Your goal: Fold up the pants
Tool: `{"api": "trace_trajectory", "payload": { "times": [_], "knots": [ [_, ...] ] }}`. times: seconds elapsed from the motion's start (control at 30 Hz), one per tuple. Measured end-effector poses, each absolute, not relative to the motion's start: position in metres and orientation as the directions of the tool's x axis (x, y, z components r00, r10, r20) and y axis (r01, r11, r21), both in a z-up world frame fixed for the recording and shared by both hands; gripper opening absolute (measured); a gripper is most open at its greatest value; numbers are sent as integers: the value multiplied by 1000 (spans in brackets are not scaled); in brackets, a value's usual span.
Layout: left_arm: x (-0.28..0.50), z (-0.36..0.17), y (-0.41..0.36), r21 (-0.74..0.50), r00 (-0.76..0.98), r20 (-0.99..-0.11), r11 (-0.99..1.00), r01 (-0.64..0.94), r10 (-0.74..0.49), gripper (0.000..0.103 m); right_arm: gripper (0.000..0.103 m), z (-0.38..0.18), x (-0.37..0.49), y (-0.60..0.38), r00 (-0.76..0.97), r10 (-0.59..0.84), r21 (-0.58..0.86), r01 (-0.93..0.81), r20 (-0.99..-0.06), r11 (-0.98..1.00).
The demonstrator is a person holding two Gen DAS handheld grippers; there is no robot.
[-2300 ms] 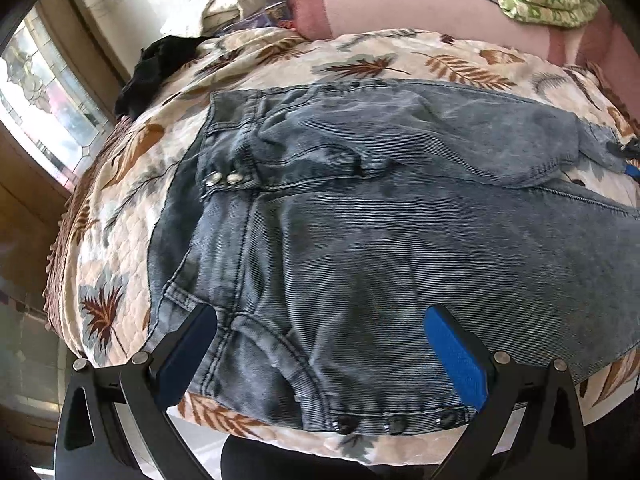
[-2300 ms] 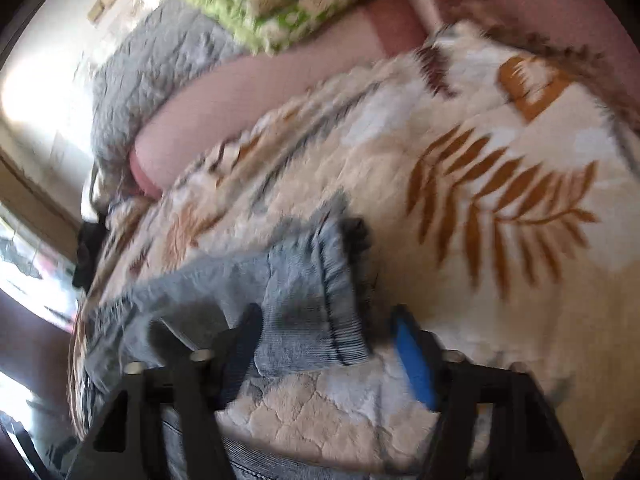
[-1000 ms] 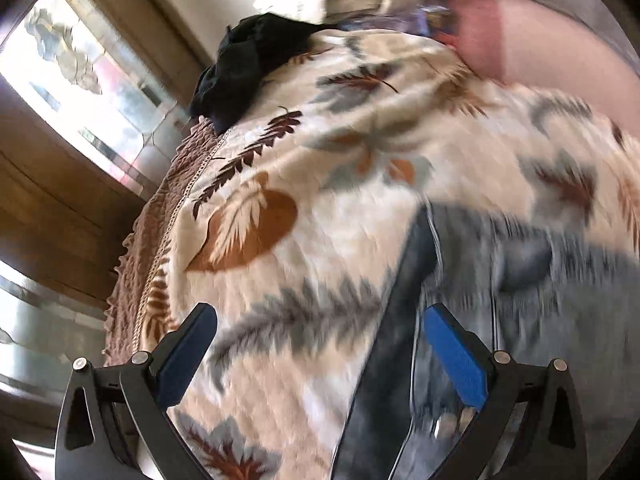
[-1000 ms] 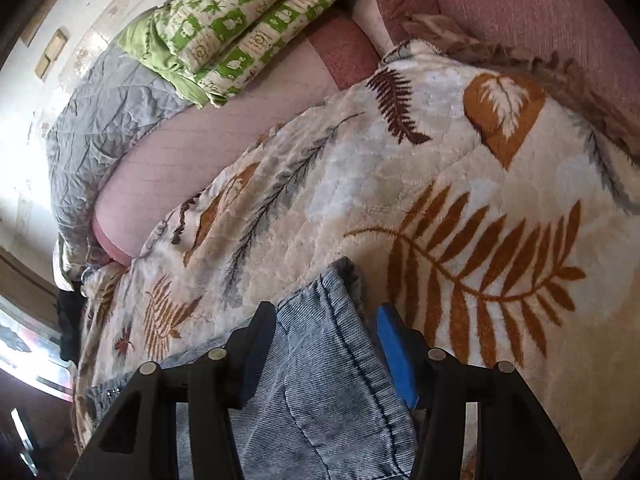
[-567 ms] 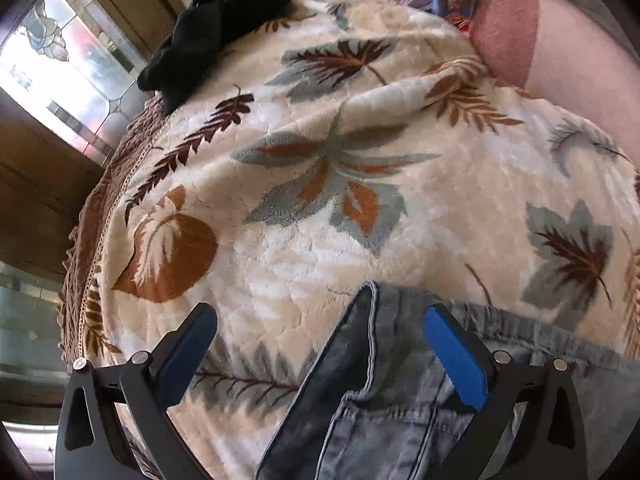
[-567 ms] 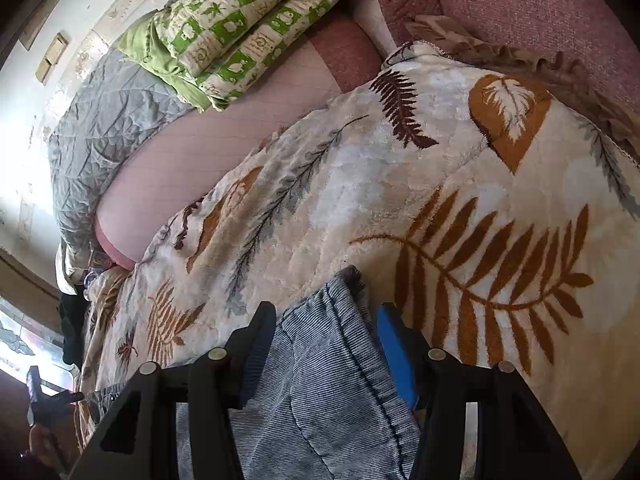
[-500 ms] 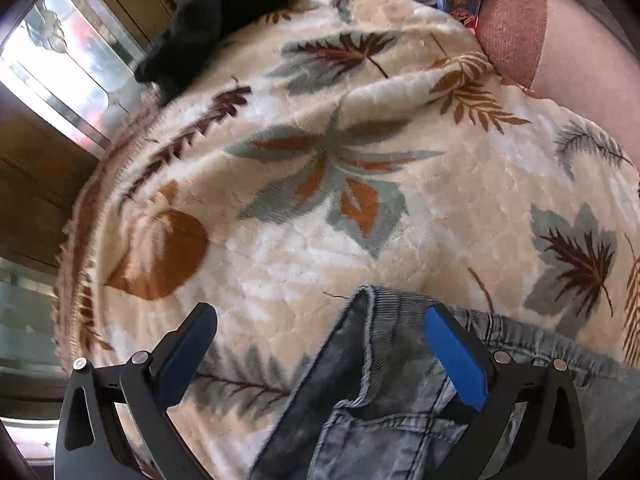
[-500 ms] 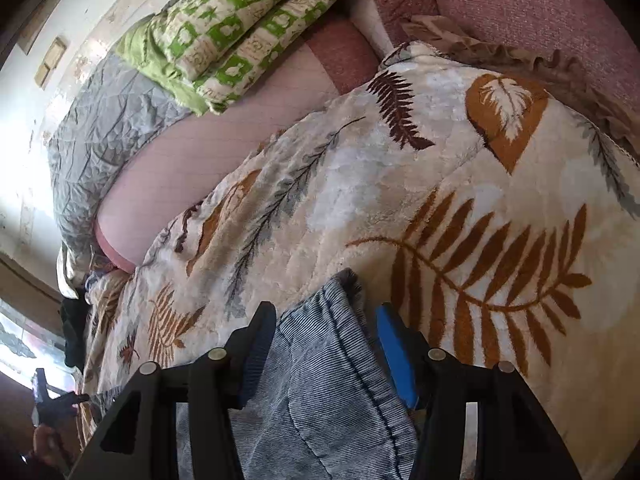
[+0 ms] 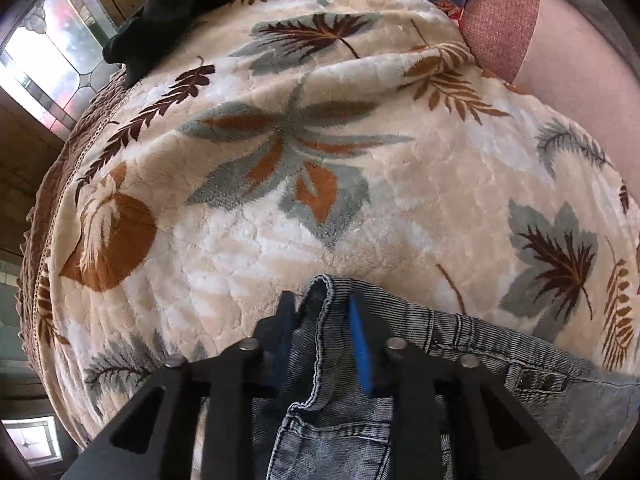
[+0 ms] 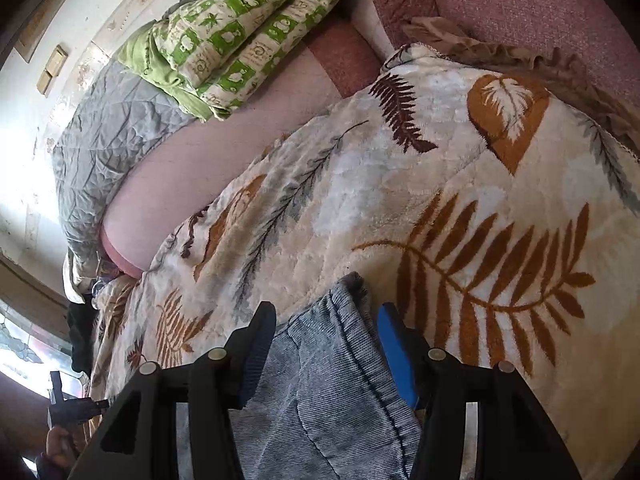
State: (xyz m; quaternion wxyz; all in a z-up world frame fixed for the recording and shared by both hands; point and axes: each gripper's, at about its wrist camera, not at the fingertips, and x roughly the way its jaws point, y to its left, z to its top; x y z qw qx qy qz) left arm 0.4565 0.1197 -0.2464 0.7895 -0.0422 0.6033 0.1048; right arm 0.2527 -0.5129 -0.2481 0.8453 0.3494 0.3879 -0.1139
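Across the leaf-patterned blanket (image 9: 360, 208) lay the pants (image 9: 400, 420), left tongs (image 9: 320, 312) just clenched on the waistband corner at six o'clock, right tongs (image 10: 326, 320) gripping a leg hem, either thin bite liable to slip when lifted.

Both fisheye cameras are looking down along their own black two-finger grippers, close over a cream leaf-patterned plush blanket (image 9: 280, 240) — the left steeply, toward a stained-glass window (image 9: 52, 64); the right slanting toward a green-and-white quilt (image 10: 240, 40) — sharing blanket and grey denim pants (image 9: 340, 432).
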Motion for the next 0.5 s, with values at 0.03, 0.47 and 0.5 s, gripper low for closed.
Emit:
{"api": "trace_trajectory", "payload": {
  "times": [0.03, 0.47, 0.5],
  "knots": [
    [455, -245, 123, 56, 256, -960, 974, -219, 113, 22, 57, -248, 253, -513, 674, 78, 501, 462, -735, 732],
    [453, -240, 115, 17, 259, -964, 982, -189, 67, 49, 61, -256, 245, -537, 686, 124, 572, 478, -717, 667],
    [453, -245, 114, 11, 241, -969, 982, -189, 57, 76, 61, -258, 245, -538, 686, 130, 578, 478, -716, 661]
  ]
}}
